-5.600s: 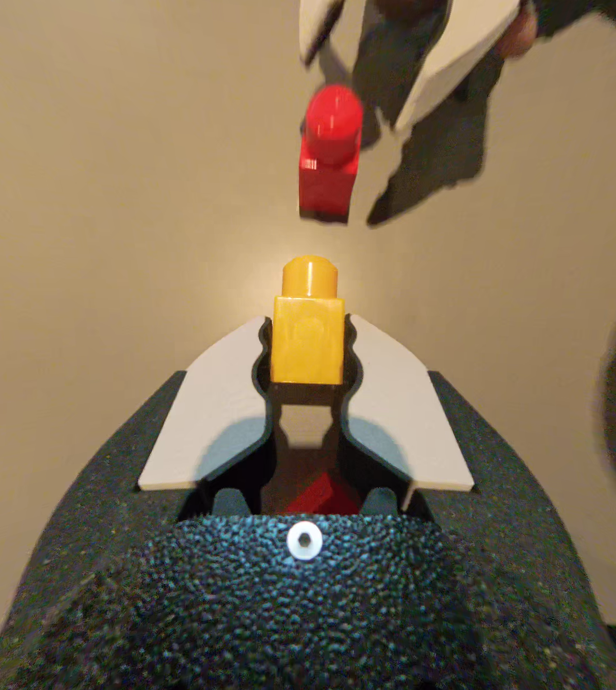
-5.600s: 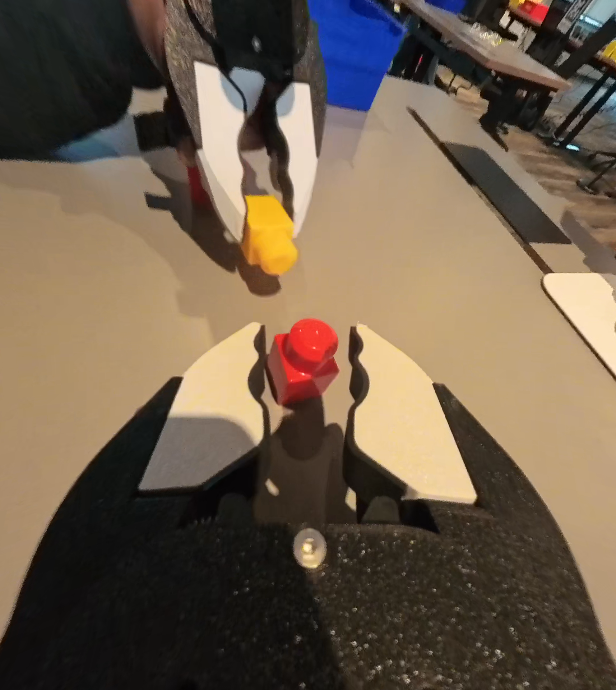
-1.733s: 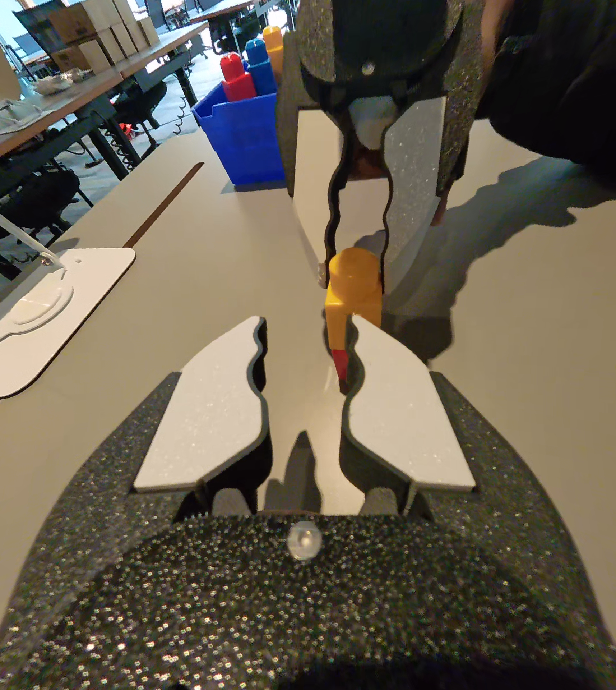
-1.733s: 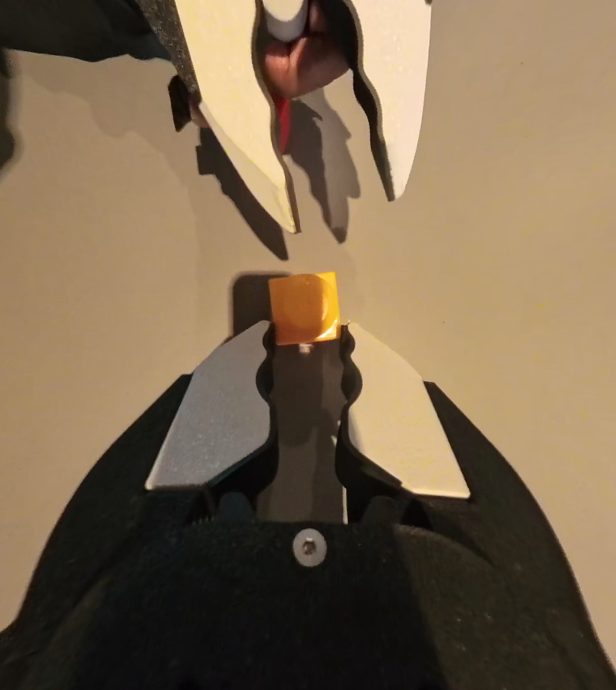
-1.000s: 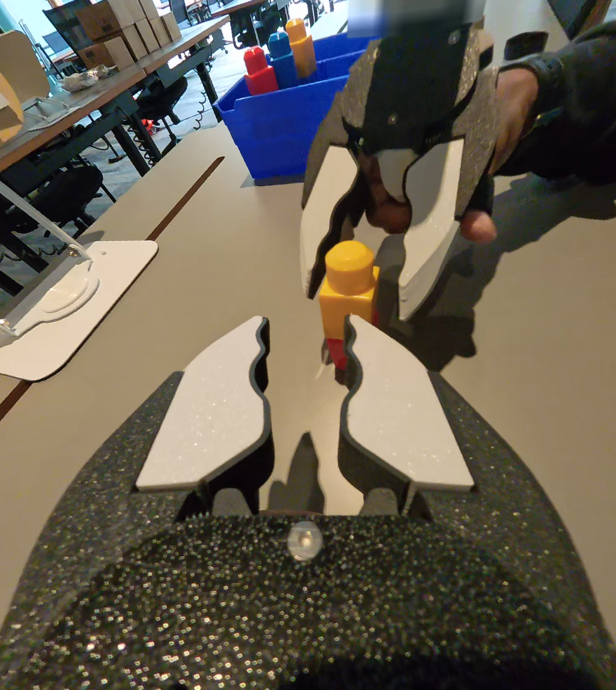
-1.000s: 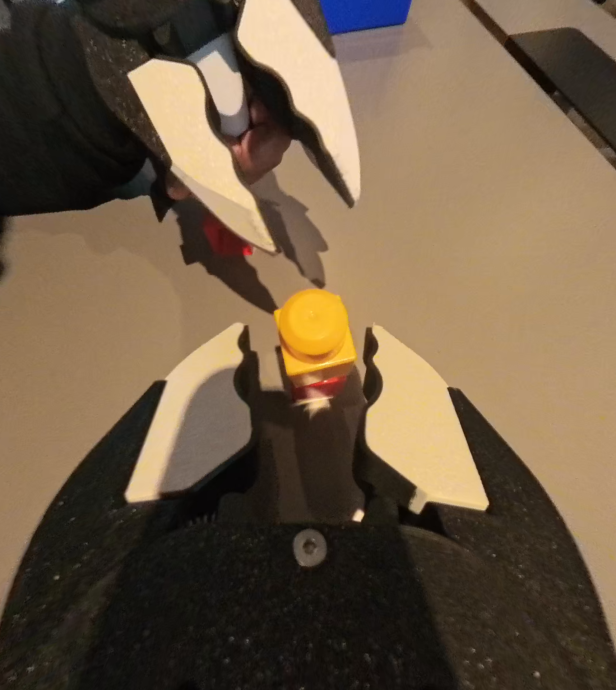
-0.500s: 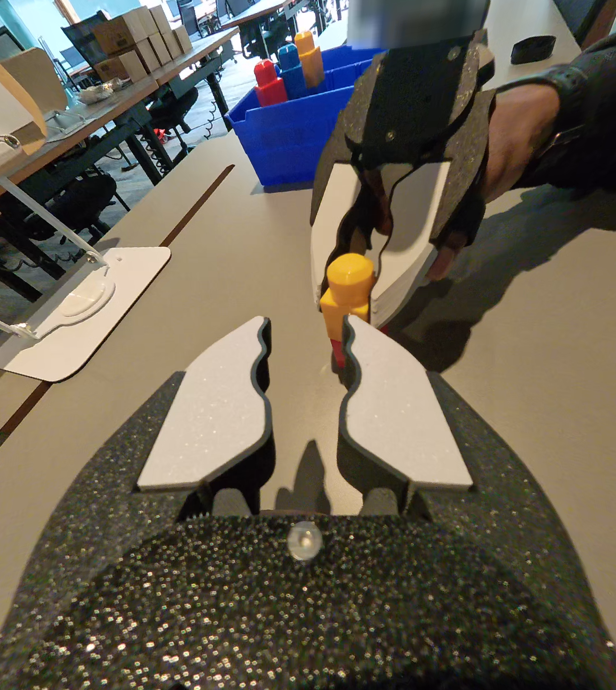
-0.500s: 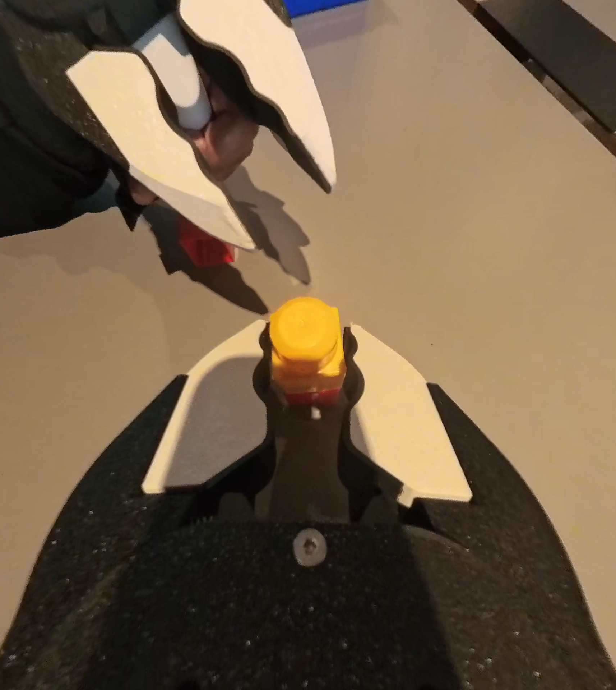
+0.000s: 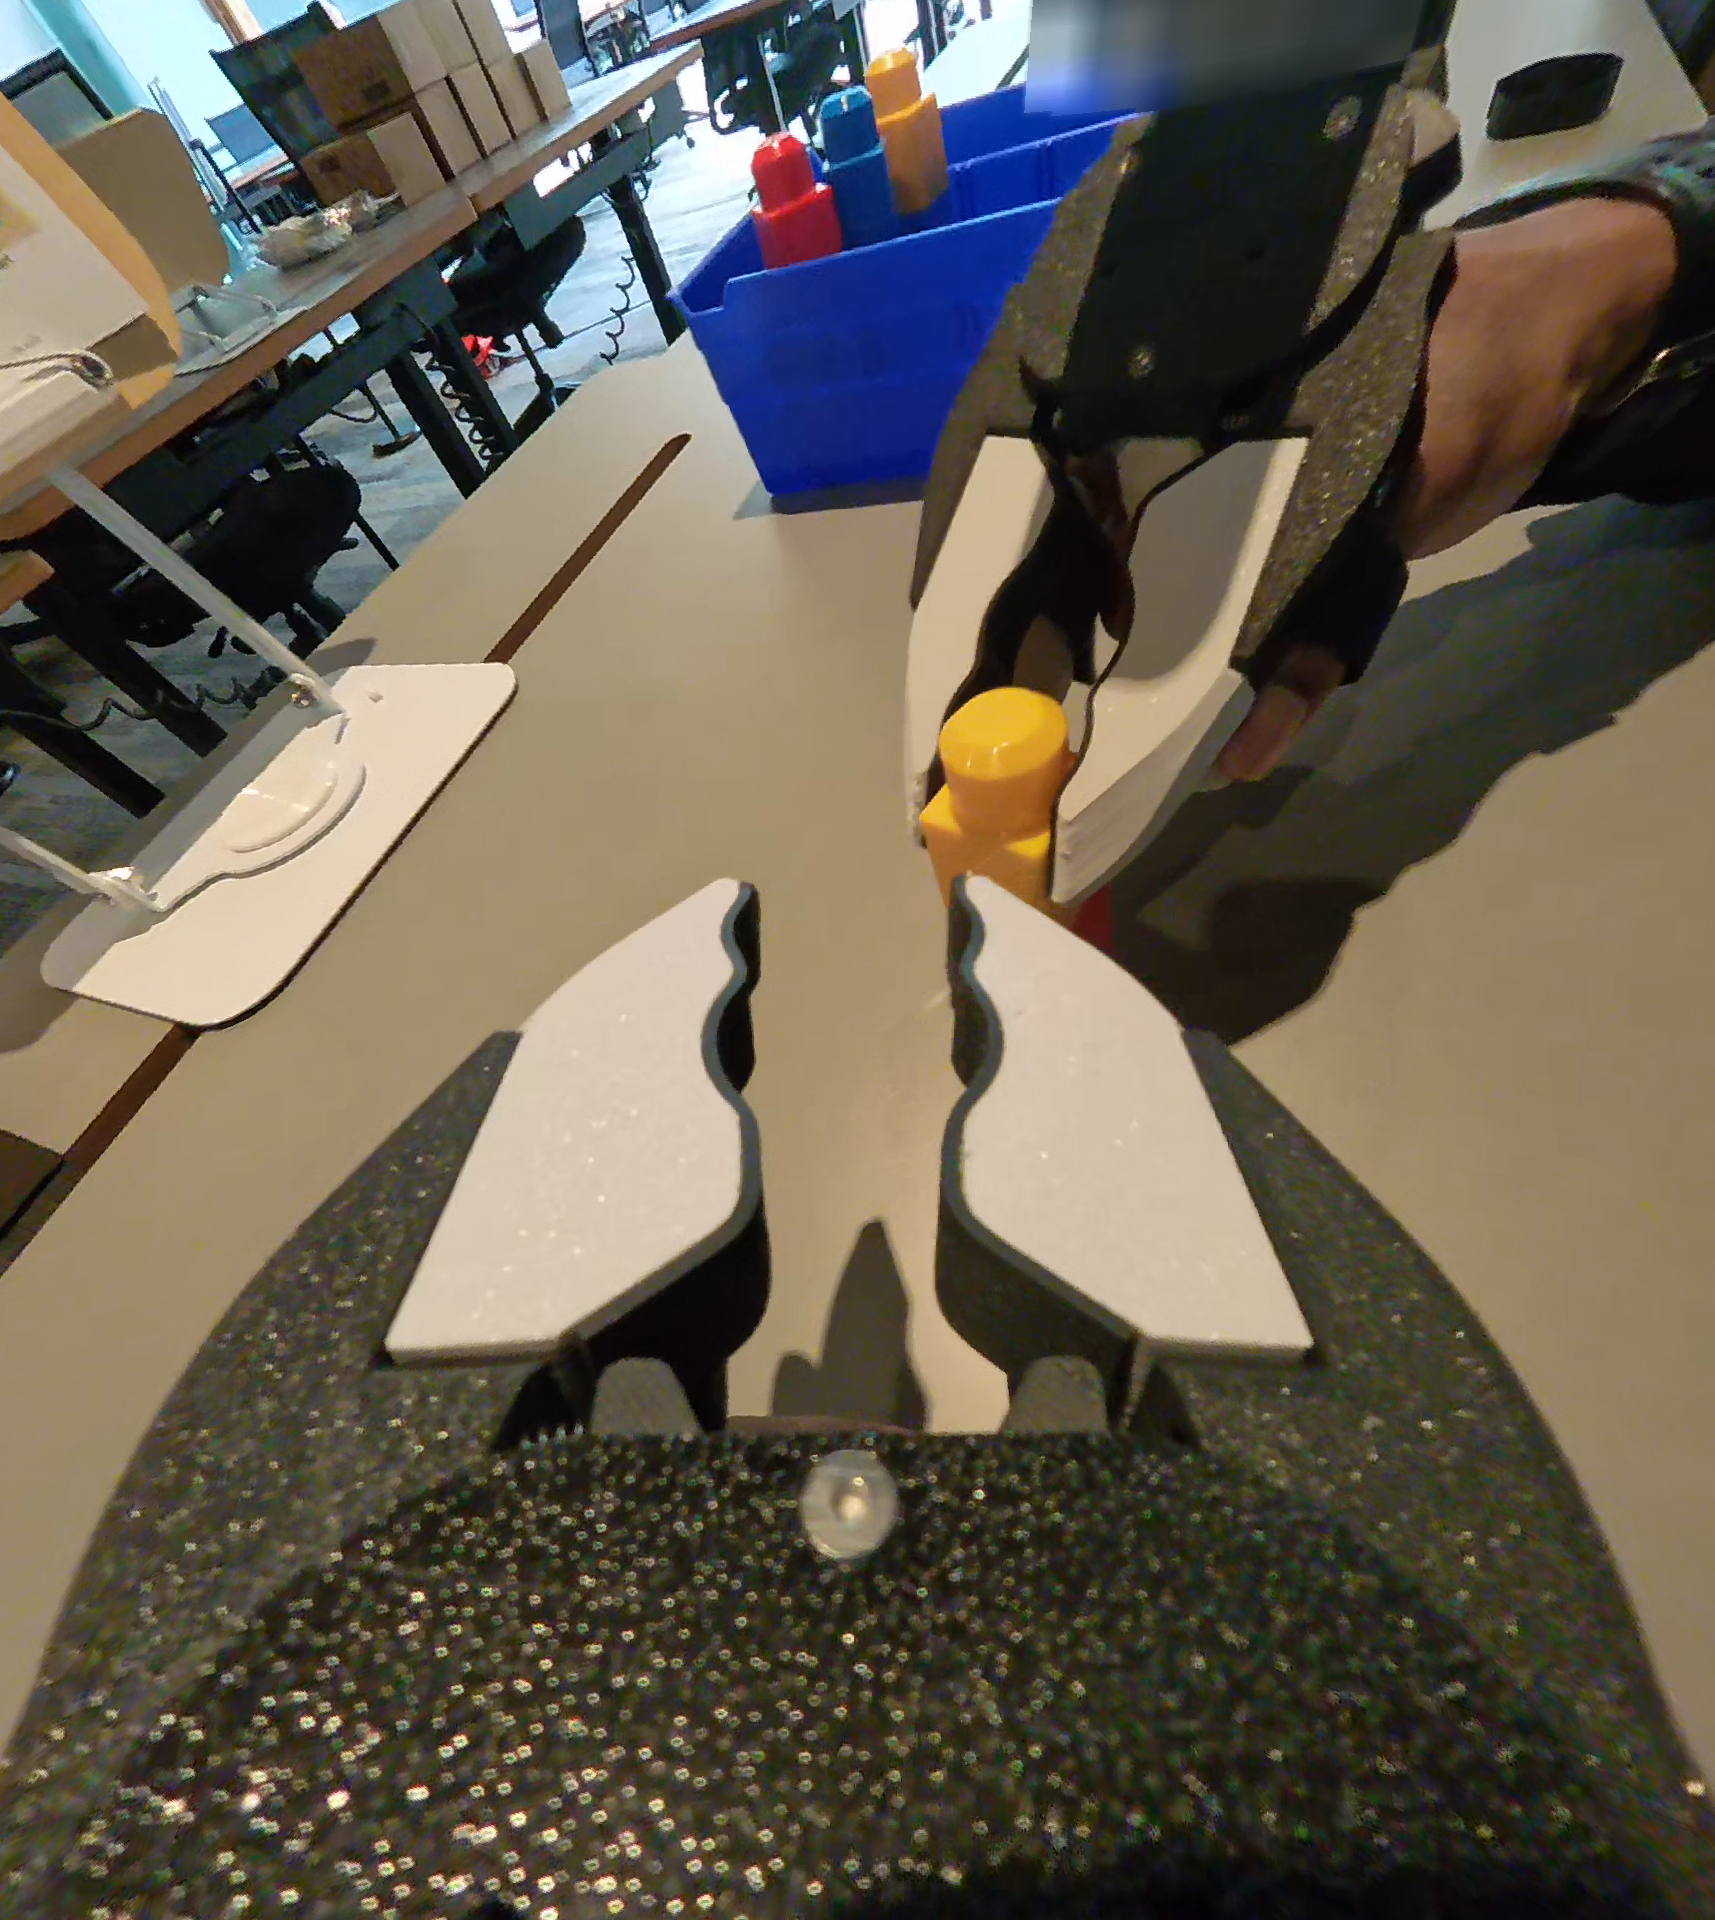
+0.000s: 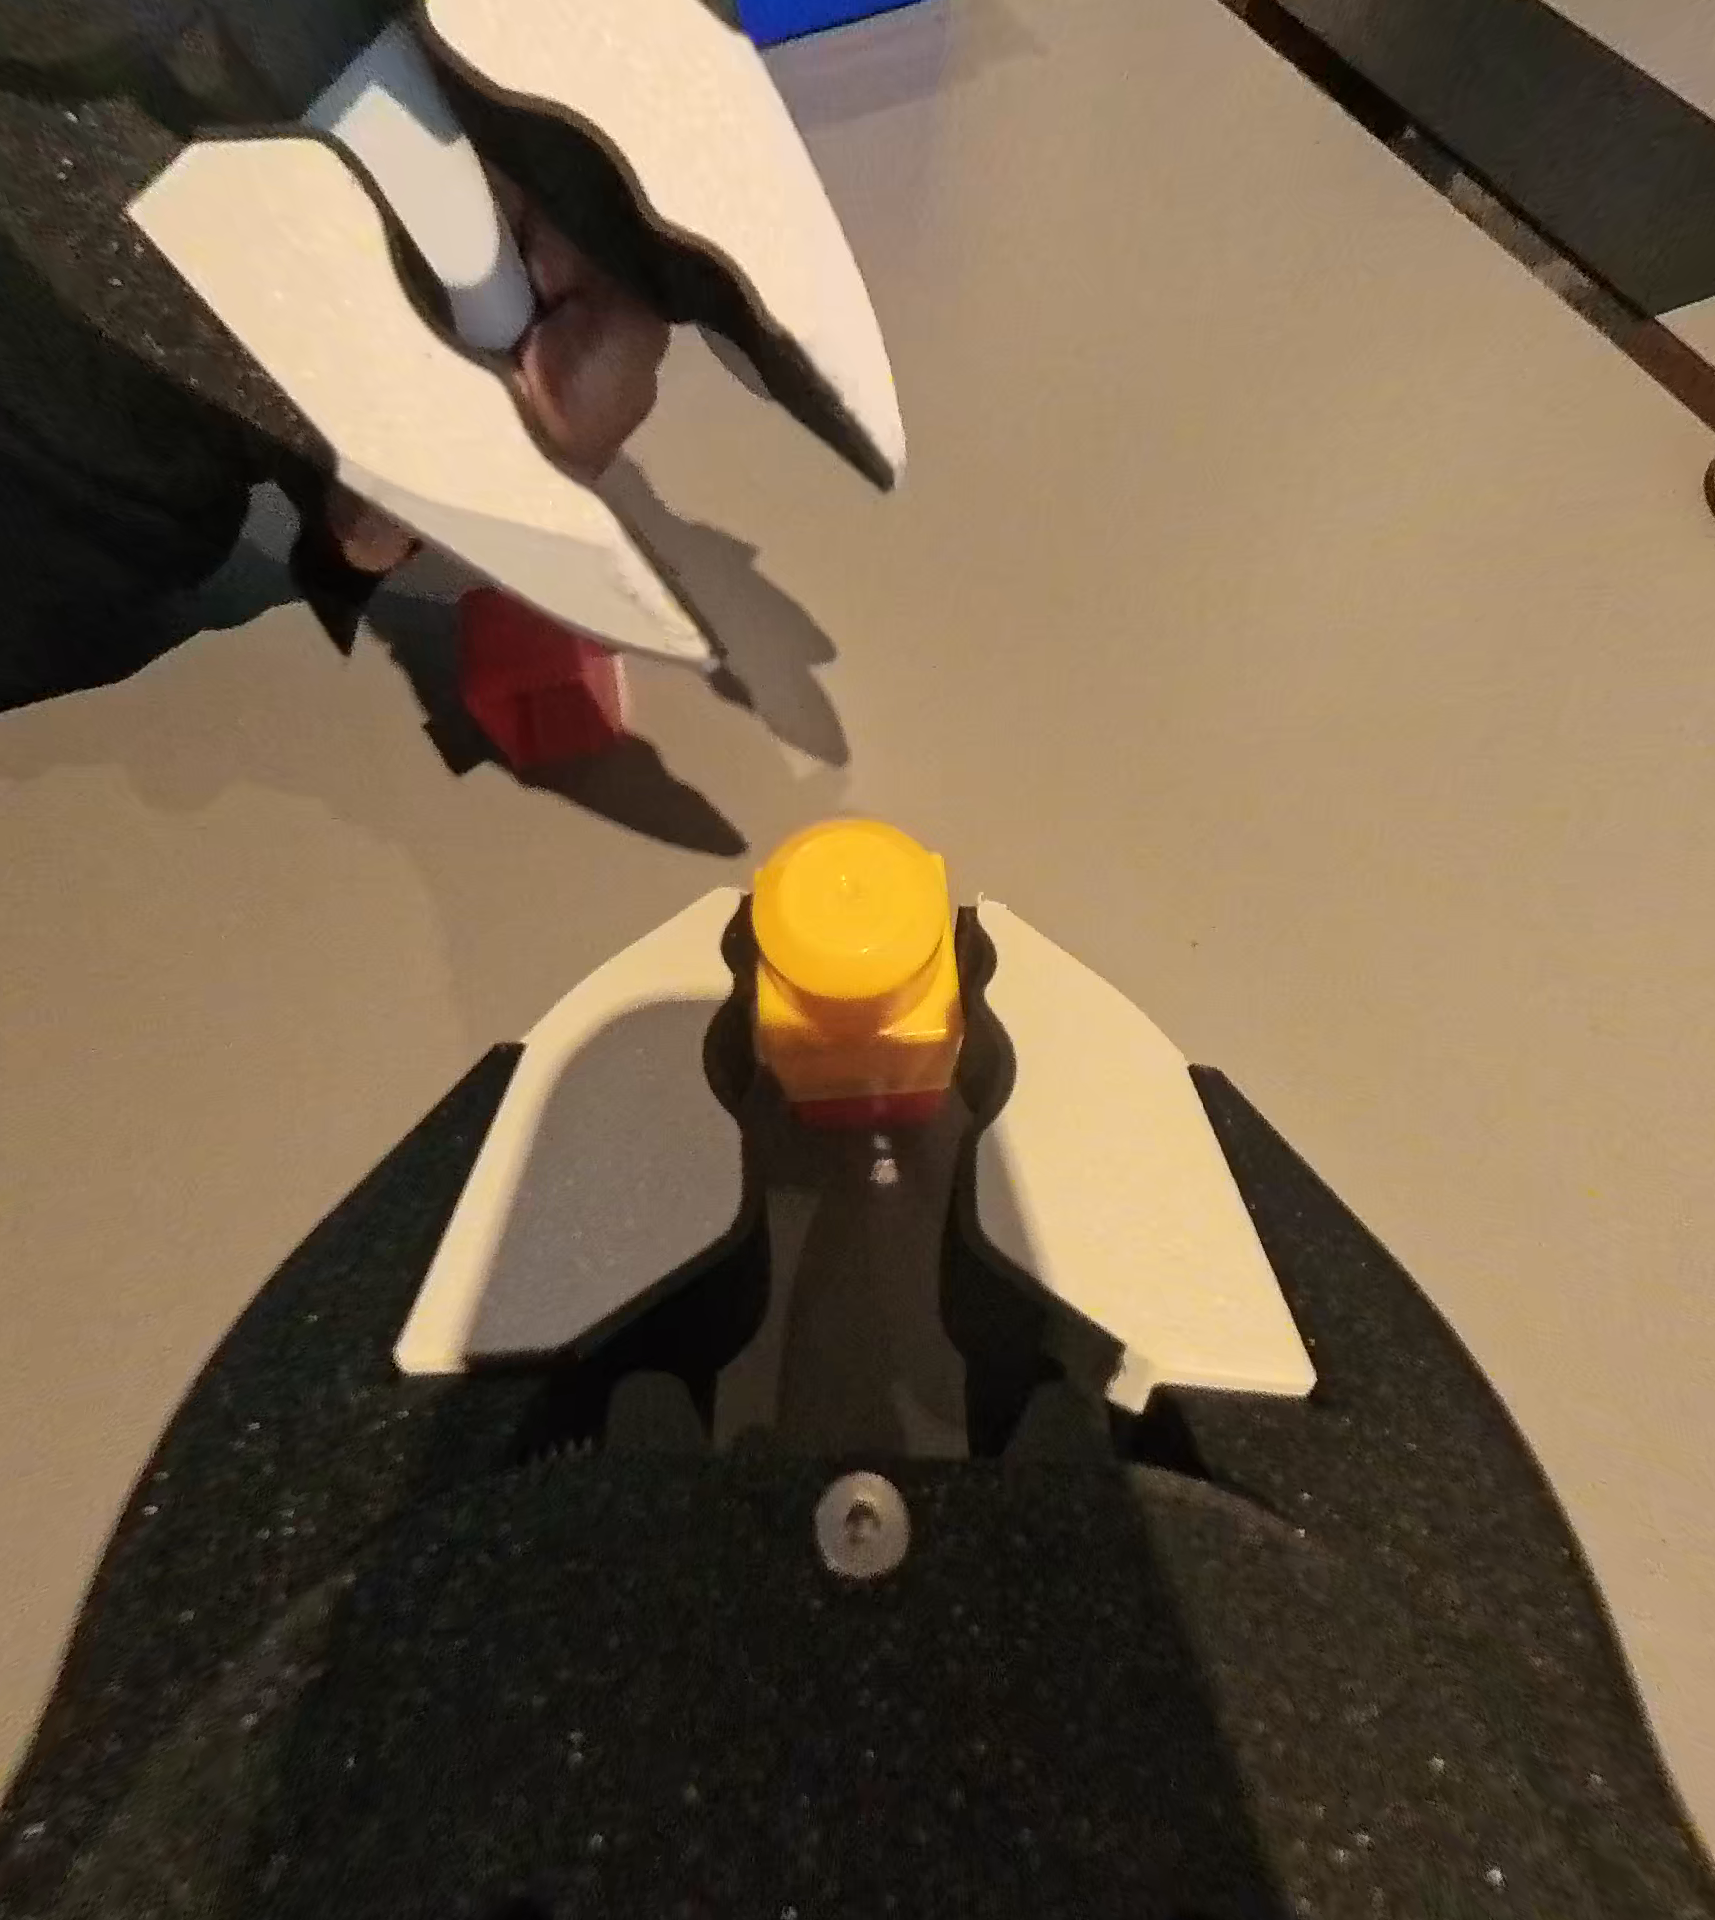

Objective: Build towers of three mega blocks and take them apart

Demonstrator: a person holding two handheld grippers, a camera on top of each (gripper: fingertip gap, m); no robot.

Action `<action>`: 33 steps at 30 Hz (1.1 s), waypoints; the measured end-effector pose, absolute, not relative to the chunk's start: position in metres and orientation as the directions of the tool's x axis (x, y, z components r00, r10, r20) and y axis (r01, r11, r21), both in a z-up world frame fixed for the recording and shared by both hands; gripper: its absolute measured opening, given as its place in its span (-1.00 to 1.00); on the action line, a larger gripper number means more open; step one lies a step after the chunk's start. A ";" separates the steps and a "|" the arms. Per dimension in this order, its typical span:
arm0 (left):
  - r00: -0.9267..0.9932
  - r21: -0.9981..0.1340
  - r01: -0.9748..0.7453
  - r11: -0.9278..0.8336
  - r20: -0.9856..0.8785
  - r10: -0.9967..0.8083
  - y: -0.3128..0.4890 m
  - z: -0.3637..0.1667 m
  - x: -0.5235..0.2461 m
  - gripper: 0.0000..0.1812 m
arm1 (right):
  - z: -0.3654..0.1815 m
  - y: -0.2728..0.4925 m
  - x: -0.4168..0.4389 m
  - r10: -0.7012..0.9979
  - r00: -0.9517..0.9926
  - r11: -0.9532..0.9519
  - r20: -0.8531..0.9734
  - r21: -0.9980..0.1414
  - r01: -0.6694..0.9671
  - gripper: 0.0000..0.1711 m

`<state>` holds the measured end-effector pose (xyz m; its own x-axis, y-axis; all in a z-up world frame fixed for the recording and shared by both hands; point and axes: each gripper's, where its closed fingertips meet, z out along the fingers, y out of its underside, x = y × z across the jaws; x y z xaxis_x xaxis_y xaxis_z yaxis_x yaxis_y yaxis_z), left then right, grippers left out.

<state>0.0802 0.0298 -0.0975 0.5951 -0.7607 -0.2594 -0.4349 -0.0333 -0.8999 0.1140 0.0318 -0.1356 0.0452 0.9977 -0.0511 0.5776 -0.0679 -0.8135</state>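
A yellow block (image 10: 853,977) sits stacked on a red block (image 10: 868,1107). My right gripper (image 10: 853,914) is shut on the yellow block's sides. In the left wrist view the same yellow block (image 9: 998,790) shows between the right gripper's fingers (image 9: 1144,790), with a sliver of the red block (image 9: 1092,920) under it. My left gripper (image 9: 853,904) is open and empty, just in front of the stack. It also shows in the right wrist view (image 10: 791,561), above a second red block (image 10: 541,686) that lies on the table.
A blue bin (image 9: 863,353) at the back of the grey table (image 9: 1455,1039) holds red, blue and orange blocks. A white plate with a clear stand (image 9: 281,842) lies at the left edge. Other desks and chairs stand beyond. There is about 5 cm between the tips of the two grippers.
My right gripper has closed from open around the stack to shut on the yellow block. My left gripper let go of the yellow block earlier and stays open. The yellow block now sits on the red one.
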 end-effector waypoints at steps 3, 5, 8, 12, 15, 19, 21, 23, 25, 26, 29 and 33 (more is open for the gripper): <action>0.591 -0.892 -0.450 -0.035 -0.268 -0.761 0.029 -0.097 0.070 -0.61 | -0.135 0.032 0.114 0.998 0.040 -0.070 -0.057 -0.825 0.561 -0.56; 0.589 -0.887 -0.460 -0.044 -0.268 -0.762 0.028 -0.098 0.060 -0.59 | -0.134 0.032 0.113 0.997 0.033 -0.081 -0.075 -0.842 0.533 -0.56; 0.579 -0.889 -0.452 -0.069 -0.234 -0.781 0.025 -0.103 0.046 -0.52 | -0.133 0.032 0.113 0.995 0.022 -0.093 -0.094 -0.875 0.475 -0.56; 0.475 -0.860 -0.488 -0.150 -0.118 -0.872 0.000 -0.126 0.034 -0.40 | -0.137 0.030 0.114 0.995 -0.007 -0.082 -0.097 -0.879 0.471 -0.55; 0.366 -0.814 -0.532 -0.235 0.029 -0.930 -0.035 -0.144 0.027 -0.36 | -0.138 0.029 0.114 0.997 -0.012 -0.066 -0.082 -0.876 0.478 -0.55; 0.318 -0.713 -0.643 -0.278 0.081 -0.944 -0.061 -0.170 0.018 -0.46 | -0.143 0.027 0.113 0.997 -0.015 -0.056 -0.073 -0.868 0.494 -0.56; 0.330 -0.677 -0.679 -0.283 0.063 -0.942 -0.058 -0.181 0.015 -0.52 | -0.144 0.027 0.112 0.997 -0.015 -0.060 -0.077 -0.868 0.493 -0.55; 0.341 -0.620 -0.724 -0.302 0.060 -0.938 -0.056 -0.194 0.012 -0.59 | -0.145 0.028 0.112 0.997 -0.012 -0.061 -0.077 -0.867 0.494 -0.55; 0.344 -0.609 -0.734 -0.299 0.045 -0.938 -0.054 -0.196 0.012 -0.60 | -0.145 0.029 0.113 0.997 -0.008 -0.058 -0.071 -0.866 0.496 -0.55; 0.356 -0.589 -0.751 -0.298 0.018 -0.934 -0.050 -0.196 0.008 -0.61 | -0.145 0.029 0.113 0.998 -0.006 -0.055 -0.067 -0.866 0.498 -0.55; 0.379 -0.574 -0.754 -0.318 0.015 -0.925 -0.049 -0.191 0.004 -0.60 | -0.145 0.030 0.114 0.999 -0.003 -0.042 -0.050 -0.862 0.506 -0.55; 0.389 -0.405 -0.850 -0.336 -0.054 -0.920 -0.056 -0.188 -0.005 -0.60 | -0.145 0.030 0.114 1.000 -0.003 -0.021 -0.026 -0.856 0.517 -0.56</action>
